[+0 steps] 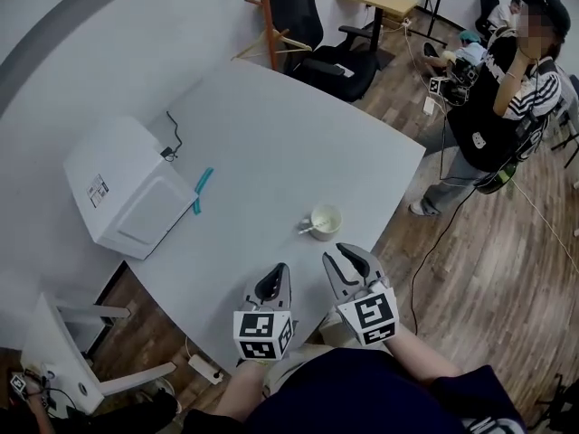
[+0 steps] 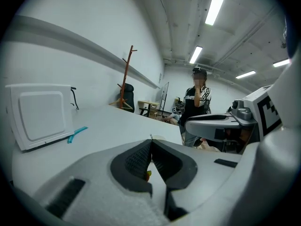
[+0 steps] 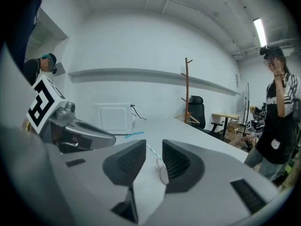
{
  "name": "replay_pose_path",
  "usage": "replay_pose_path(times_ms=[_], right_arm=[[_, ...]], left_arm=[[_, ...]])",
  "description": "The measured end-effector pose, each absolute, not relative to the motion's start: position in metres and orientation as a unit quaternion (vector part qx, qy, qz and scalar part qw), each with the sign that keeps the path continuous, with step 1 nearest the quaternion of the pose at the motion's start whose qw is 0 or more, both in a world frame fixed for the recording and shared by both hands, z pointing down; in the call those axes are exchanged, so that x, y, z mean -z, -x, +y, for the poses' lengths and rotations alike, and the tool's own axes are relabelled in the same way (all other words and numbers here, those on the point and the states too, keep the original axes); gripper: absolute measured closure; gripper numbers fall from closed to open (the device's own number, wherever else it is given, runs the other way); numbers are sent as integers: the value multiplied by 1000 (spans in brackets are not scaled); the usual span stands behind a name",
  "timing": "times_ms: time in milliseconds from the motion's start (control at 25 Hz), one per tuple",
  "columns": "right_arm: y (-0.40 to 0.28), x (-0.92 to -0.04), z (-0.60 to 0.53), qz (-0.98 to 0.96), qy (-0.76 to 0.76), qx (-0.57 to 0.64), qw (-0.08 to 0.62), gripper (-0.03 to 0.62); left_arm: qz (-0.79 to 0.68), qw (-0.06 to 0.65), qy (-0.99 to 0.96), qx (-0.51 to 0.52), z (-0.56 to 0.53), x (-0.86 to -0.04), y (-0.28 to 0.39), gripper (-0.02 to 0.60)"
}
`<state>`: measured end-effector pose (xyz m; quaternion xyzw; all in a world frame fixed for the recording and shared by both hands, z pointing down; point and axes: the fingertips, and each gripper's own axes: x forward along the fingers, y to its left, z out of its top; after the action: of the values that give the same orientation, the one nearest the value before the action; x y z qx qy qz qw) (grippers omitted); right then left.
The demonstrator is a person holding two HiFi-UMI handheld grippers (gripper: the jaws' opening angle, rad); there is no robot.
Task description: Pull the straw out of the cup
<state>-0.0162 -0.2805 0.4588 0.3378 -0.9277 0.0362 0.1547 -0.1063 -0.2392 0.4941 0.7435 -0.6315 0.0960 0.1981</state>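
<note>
A small white cup (image 1: pixel 327 221) stands near the front right of the white table (image 1: pixel 271 134), and a pale straw (image 1: pixel 308 230) leans out of it to the left. My right gripper (image 1: pixel 346 257) is open just short of the cup. In the right gripper view the cup (image 3: pixel 162 169) and the striped straw (image 3: pixel 152 151) show in the gap between the jaws of the right gripper (image 3: pixel 154 146), touching neither. My left gripper (image 1: pixel 276 277) hovers left of the cup. In its own view, the left gripper (image 2: pixel 150 143) is shut with nothing in it.
A white box-shaped appliance (image 1: pixel 127 197) with a black cord sits at the table's left, and a teal strip (image 1: pixel 201 189) lies beside it. A black office chair (image 1: pixel 312 30) and a wooden coat rack (image 1: pixel 269 16) stand beyond the table. A person (image 1: pixel 507 89) stands at the right.
</note>
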Motion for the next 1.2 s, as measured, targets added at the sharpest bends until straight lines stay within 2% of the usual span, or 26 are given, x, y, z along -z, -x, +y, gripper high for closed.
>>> replay_pose_path(times_ms=[680, 1200], right_arm=[[52, -507, -321, -948, -247, 7, 199, 490], [64, -546, -335, -942, -210, 44, 259, 490]], left_arm=[[-690, 210, -688, -86, -268, -508, 124, 561], [-712, 212, -664, -79, -278, -513, 138, 561]])
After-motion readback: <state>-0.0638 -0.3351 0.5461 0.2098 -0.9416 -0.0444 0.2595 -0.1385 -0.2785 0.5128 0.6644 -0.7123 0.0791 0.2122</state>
